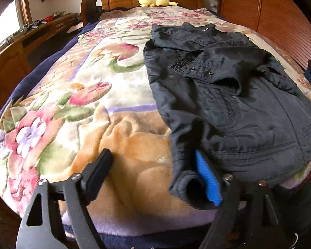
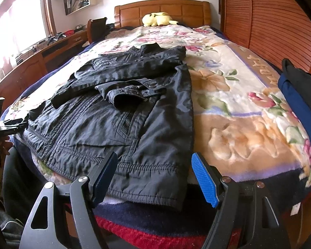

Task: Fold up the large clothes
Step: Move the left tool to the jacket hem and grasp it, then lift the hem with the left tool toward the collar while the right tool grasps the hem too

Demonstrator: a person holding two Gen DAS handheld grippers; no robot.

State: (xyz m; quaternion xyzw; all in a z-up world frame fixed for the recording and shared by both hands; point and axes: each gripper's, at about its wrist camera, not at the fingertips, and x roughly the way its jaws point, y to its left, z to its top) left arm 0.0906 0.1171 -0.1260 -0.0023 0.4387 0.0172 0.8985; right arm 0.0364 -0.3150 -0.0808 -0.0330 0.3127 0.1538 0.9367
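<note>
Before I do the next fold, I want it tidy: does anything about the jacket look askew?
Yes. The black padded jacket lies slightly diagonal on the floral plush blanket, its hem overhanging the near bed edge, and the folded sleeves cross unevenly over the chest, one snap-buttoned cuff gaping open.

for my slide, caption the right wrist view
Open right gripper over the hem of a black jacket on a floral blanket.

— What is carrying everything?
— A bed, wearing a flowered blanket.
— And what is lying on it?
— A dark jacket is lying flat, and a yellow plush toy is sitting by the headboard.
</note>
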